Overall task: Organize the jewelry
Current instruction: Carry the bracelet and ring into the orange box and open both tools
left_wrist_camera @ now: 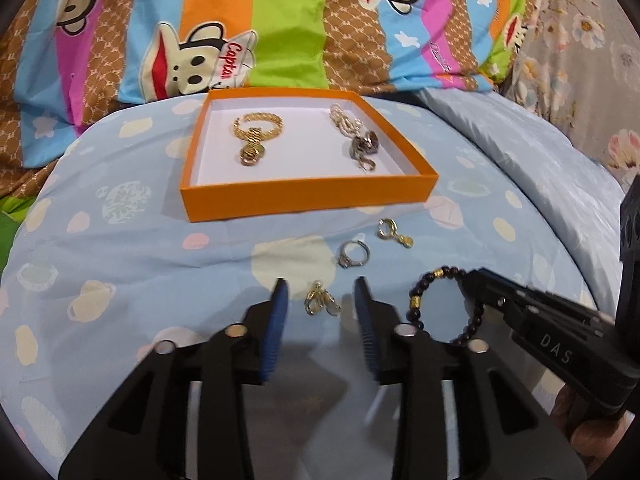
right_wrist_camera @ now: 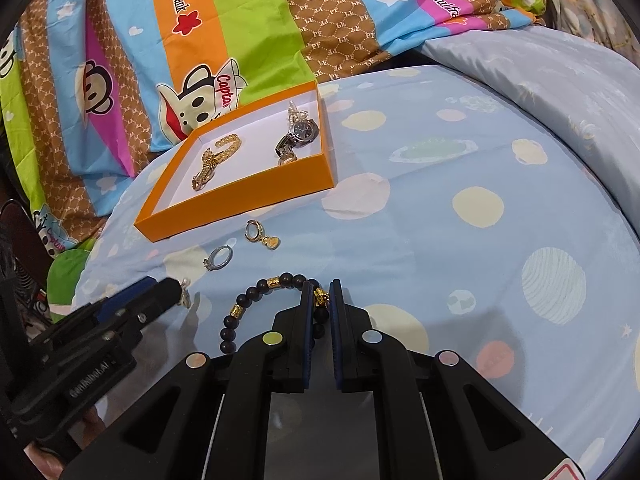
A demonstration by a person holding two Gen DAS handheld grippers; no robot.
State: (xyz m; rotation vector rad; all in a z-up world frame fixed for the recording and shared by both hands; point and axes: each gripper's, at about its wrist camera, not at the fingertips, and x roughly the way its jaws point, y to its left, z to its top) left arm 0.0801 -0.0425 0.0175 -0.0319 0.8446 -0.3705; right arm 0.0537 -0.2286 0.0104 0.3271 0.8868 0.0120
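An orange tray holds a gold bracelet on its left and a watch with a pearl piece on its right. My left gripper is open, its jaws either side of a small gold earring on the cloth. My right gripper is shut on a dark bead bracelet with gold beads. A silver ring and a gold hoop earring lie in front of the tray.
All rests on a light blue spotted cloth over a rounded surface. A striped cartoon bedsheet lies behind. The cloth drops away at the right edge.
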